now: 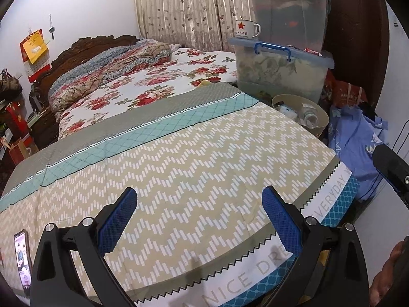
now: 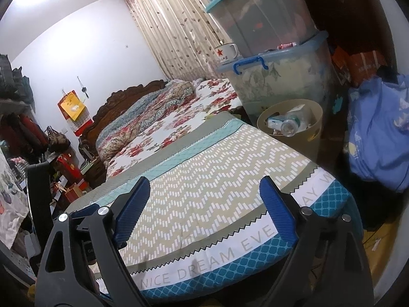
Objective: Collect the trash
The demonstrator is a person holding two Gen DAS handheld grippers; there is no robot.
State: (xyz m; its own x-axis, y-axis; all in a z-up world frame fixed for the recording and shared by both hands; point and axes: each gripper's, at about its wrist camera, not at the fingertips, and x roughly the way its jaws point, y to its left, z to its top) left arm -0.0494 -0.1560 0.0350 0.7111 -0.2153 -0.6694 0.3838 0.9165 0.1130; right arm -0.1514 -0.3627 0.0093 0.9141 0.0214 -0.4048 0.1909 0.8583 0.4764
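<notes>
1. Left wrist view: the left tool point(image 1: 199, 220) hangs over the foot of the bed with the beige zigzag-patterned cover point(image 1: 194, 158), its blue-padded fingers point(image 1: 117, 220) spread wide apart and holding nothing. The round beige plastic trash bin point(image 1: 322, 125) stands on the floor just beside the bed's far corner — inside lie a clear plastic bottle point(image 1: 310, 117) and crumpled white wrappers point(image 1: 287, 110). A smartphone with a lit screen point(image 1: 22, 258) lies on the bed near its left edge.

2. Right wrist view: the right tool point(image 2: 204, 212) also hovers above the bed point(image 2: 204, 179), fingers point(image 2: 133, 209) apart and empty. The bin point(image 2: 306, 140) sits beside the bed's far corner, in front of the stacked clear storage boxes point(image 2: 281, 76) — the bottle point(image 2: 288, 126) rests in it.
</notes>
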